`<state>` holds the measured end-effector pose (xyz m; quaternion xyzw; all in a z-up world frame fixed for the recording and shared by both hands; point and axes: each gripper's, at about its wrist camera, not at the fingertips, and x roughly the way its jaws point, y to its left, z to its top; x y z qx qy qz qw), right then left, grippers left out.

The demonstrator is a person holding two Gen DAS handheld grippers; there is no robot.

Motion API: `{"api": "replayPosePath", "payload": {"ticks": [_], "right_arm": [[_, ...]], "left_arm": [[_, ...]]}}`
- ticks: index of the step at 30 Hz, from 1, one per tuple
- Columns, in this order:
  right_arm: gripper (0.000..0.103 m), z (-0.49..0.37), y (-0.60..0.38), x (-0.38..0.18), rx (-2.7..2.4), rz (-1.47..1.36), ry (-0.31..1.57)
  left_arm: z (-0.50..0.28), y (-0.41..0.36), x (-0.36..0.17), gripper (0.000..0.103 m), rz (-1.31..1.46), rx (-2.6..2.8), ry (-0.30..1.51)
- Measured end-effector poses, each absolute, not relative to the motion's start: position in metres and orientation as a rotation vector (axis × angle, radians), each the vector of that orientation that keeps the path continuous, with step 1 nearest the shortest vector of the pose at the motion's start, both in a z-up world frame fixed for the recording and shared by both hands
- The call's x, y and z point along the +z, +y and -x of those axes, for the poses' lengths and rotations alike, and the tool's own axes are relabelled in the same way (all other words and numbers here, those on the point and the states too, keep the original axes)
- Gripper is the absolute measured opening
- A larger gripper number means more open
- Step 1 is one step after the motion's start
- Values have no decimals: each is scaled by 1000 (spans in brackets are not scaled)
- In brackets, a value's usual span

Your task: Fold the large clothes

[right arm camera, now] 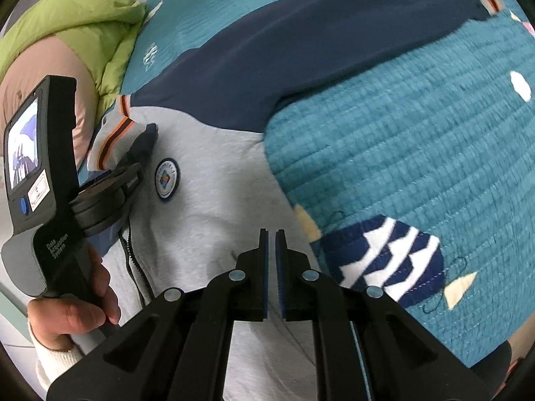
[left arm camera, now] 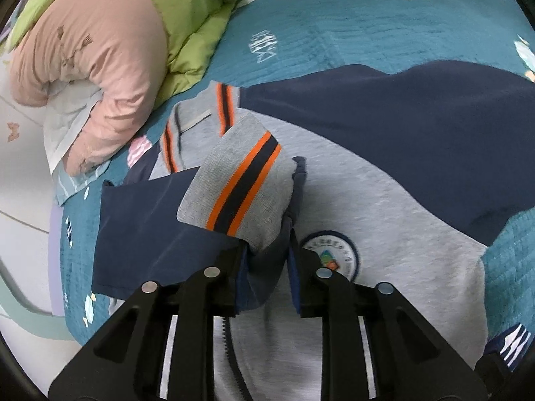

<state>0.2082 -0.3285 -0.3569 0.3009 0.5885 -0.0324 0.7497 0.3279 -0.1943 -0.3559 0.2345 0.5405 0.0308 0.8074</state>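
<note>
A grey and navy zip jacket (left arm camera: 374, 197) lies spread on a teal quilt (left arm camera: 334, 33), with a round badge (left arm camera: 334, 254) on its chest. My left gripper (left arm camera: 267, 250) is shut on the folded-in navy sleeve, just below its grey cuff (left arm camera: 240, 187) with orange and navy stripes. The cuff rests over the jacket's chest near the zipper (left arm camera: 230, 341). The other navy sleeve (right arm camera: 301, 50) stretches away to the upper right. My right gripper (right arm camera: 272, 234) hovers over the grey jacket body (right arm camera: 214, 234), shut with nothing between its pads. The left gripper (right arm camera: 110, 193) and the hand (right arm camera: 67, 314) holding it show at the left.
A puffy green and pink duvet (left arm camera: 110, 50) is bunched at the far left of the bed. The bed's left edge drops to a pale floor (left arm camera: 23, 200). A navy and white patch (right arm camera: 384, 257) on the teal quilt (right arm camera: 401, 133) lies right of the jacket.
</note>
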Motion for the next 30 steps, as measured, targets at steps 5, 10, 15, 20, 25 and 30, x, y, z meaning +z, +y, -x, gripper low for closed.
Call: {"api": "replayPosePath", "payload": {"ticks": [5, 10, 15, 20, 25, 30], "right_arm": [[6, -205, -337, -353, -92, -659, 1277], [6, -201, -345, -344, -117, -661, 1258], [7, -214, -342, -326, -104, -646, 1239], [31, -240, -319, -308, -53, -591, 1236], [51, -266, -283, -299, 10, -545, 1232], [52, -290, -253, -311, 48, -493, 1271]], "left_arm": [[-319, -210, -353, 50, -508, 7, 1142], [-309, -221, -341, 50, -477, -63, 1149], [-305, -200, -311, 50, -392, -79, 1095], [-318, -138, -281, 56, -310, -55, 1068], [-334, -60, -264, 59, -205, -8, 1095], [-343, 17, -260, 59, -99, 49, 1120]]}}
